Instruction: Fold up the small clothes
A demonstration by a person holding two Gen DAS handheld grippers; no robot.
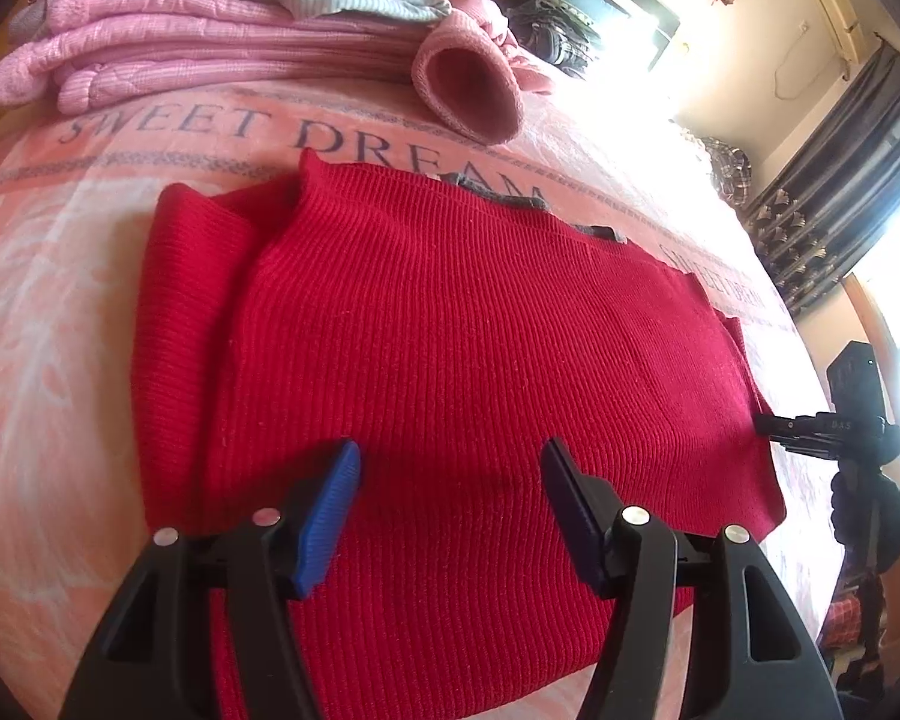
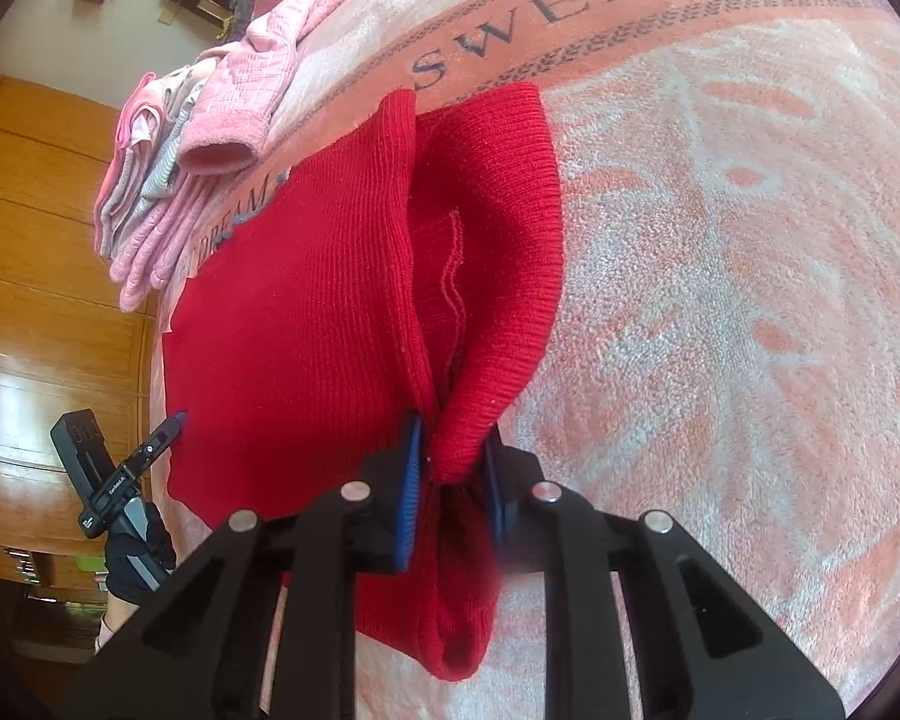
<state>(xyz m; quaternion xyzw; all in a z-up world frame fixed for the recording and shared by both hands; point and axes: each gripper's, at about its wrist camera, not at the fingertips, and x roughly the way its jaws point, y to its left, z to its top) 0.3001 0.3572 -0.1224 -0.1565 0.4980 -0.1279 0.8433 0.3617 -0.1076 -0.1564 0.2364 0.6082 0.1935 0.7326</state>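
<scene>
The red ribbed knit sweater (image 1: 450,330) lies on the pink bed blanket (image 2: 720,300). The left tongs (image 1: 450,480) hover spread above the sweater. The right tongs (image 2: 453,480) pinch its sleeve (image 2: 498,276).

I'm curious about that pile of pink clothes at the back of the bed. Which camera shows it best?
The left wrist view: the pile of pink clothes spreads across the top of the picture, its folded layers easy to tell apart behind the red sweater. The right wrist view shows the same pile only small and sideways near the left edge.
</scene>
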